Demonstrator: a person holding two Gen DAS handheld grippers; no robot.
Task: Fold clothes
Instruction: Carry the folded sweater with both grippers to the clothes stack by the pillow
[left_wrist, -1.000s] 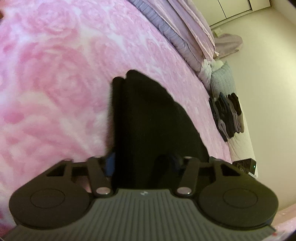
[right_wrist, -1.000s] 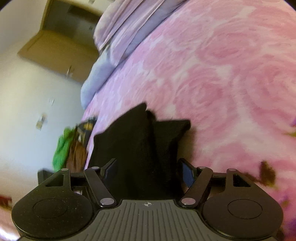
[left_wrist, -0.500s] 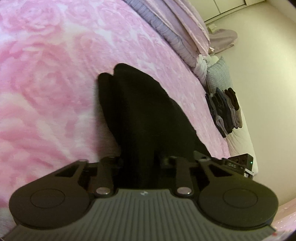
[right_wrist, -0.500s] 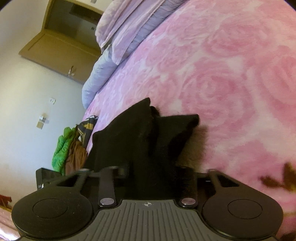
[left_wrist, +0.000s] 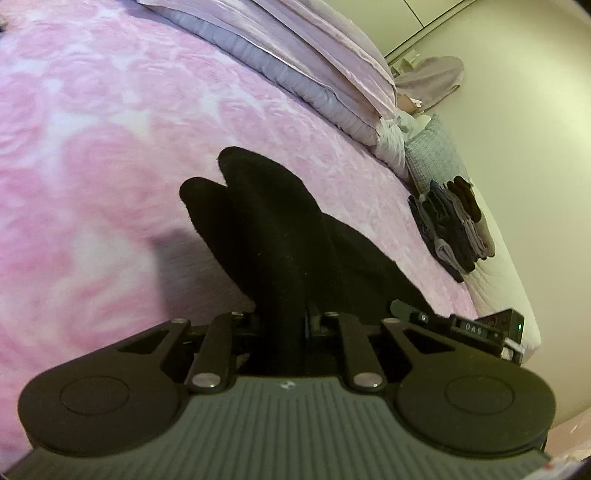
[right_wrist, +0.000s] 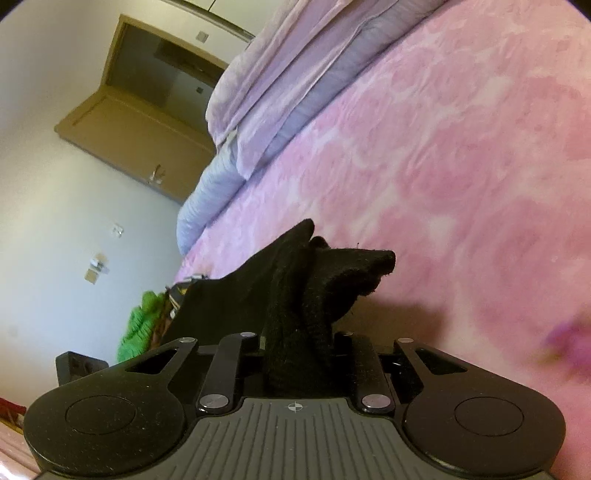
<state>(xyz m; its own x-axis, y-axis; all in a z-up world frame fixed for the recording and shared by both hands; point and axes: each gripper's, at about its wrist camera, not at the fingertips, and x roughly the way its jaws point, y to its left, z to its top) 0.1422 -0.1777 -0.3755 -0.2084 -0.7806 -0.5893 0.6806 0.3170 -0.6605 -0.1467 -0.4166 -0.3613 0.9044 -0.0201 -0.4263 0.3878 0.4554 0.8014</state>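
A black knit garment (left_wrist: 266, 229) lies bunched on the pink rose-patterned bed cover (left_wrist: 92, 129). My left gripper (left_wrist: 284, 325) is shut on one end of it, and the cloth rises out of the closed jaws. In the right wrist view the same black garment (right_wrist: 317, 291) shows its other end, pinched by my right gripper (right_wrist: 299, 354), also shut. Both ends are lifted slightly off the cover and cast shadows on it. The fingertips of both grippers are hidden by the cloth.
Lilac pillows and a folded quilt (left_wrist: 295, 62) lie along the head of the bed. A stack of folded dark socks or clothes (left_wrist: 450, 221) sits near the bed edge at right. A green and brown clothes pile (right_wrist: 144, 321) sits at the bed's left edge, with a wooden door (right_wrist: 147, 122) behind.
Both grippers went from open around the black garment to shut on it. Both ends now lift a little from the bed cover.
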